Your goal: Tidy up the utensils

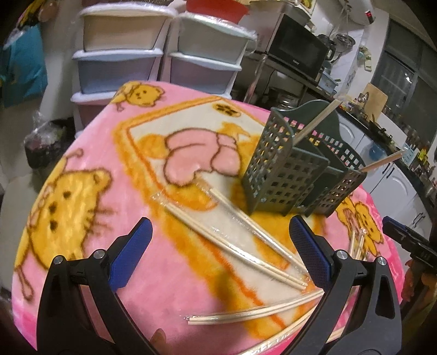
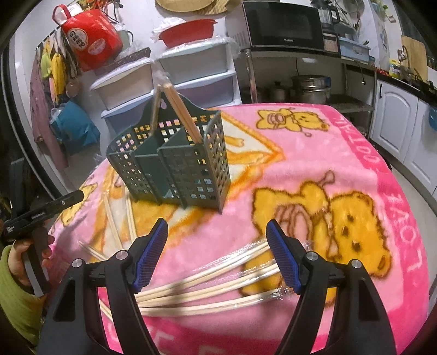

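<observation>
Pink cartoon-bear blanket (image 2: 314,169) over the table, green utensil caddy (image 2: 174,166) upright, wrapped chopsticks (image 2: 218,289) scattered (some overlapping)

Utensil caddy (image 2: 174,161) stands on blanket-covered table (image 2: 355,153), far of centre. Chopsticks (image 2: 181,112) upright-tilted in its compartments. Wrapped chopstick pairs (image 1: 235,245) lie on blanket near and left of caddy; more pairs (image 2: 218,284) nearest the right gripper. Drawer units (image 2: 191,71) behind table; microwave (image 2: 281,24) far right on shelf.

Pastel drawer units (image 2: 174,79) behind pink blanket (image 2: 314,169); microwave (image 2: 284,26) on metal shelf.
</observation>
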`<state>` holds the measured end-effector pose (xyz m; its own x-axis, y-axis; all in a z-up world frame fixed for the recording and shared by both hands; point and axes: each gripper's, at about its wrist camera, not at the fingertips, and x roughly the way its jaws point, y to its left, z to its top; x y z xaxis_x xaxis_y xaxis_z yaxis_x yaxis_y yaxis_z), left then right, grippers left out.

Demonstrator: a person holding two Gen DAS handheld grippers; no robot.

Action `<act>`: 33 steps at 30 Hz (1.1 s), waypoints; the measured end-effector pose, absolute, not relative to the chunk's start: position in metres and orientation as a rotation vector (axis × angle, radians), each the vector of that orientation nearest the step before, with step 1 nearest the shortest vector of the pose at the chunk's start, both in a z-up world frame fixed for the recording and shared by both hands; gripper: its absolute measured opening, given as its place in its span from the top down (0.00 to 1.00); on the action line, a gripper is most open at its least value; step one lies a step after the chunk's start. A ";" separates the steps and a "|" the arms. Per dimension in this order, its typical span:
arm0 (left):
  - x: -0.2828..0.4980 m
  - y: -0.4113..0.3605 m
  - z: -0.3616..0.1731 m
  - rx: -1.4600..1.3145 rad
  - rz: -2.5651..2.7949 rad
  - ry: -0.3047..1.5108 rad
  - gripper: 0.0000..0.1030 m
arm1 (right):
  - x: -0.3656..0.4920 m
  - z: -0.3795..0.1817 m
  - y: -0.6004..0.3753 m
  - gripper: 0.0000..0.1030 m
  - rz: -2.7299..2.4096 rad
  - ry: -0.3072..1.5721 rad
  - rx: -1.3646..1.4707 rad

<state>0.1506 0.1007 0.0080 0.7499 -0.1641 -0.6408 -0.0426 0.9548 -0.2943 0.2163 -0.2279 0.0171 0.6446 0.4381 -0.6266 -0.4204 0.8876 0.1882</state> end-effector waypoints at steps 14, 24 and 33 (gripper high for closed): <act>0.188 0.129 -0.022 -0.460 -0.094 0.842 0.10 | 0.246 -0.018 -0.237 0.38 0.430 0.867 0.063; 0.210 0.150 -0.032 -0.529 -0.051 0.882 0.25 | 0.281 -0.042 -0.246 0.44 0.366 1.013 0.139; 0.220 0.153 -0.036 -0.492 -0.005 0.889 0.52 | 0.299 -0.049 -0.254 0.74 0.316 1.025 0.207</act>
